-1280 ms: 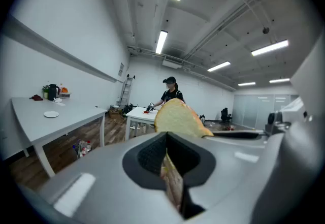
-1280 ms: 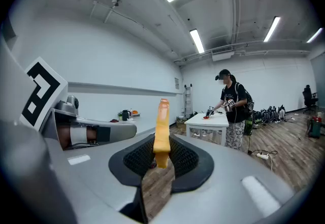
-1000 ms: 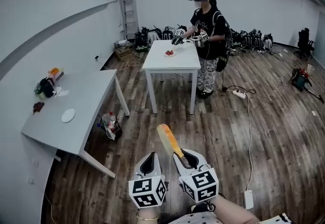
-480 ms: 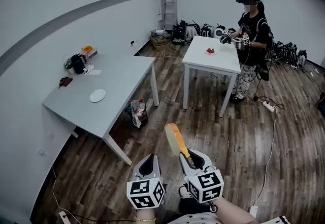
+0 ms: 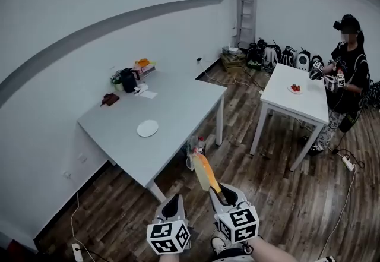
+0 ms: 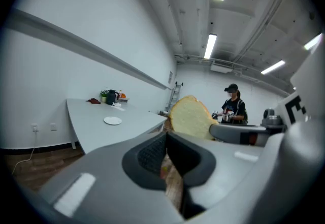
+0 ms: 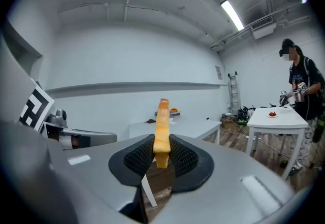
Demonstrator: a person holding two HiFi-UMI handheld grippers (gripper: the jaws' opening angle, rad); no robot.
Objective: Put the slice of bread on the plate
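Grey desk (image 5: 178,100) with white plate (image 5: 148,128) swung nearer since a second ago, bread slice (image 5: 202,173) off the desk, gripped by its bottom edge in right tongs (image 5: 219,191), left tongs (image 5: 172,200) closed empty; shallow pinch may let it tear or drop mid-carry.

The slice of bread (image 5: 202,170) has a golden-orange crust round a pale cream face. At ten o'clock from it, a white plate (image 5: 148,128) lies on a pale grey table (image 5: 178,100), over a dark brown plank floor (image 5: 273,195).
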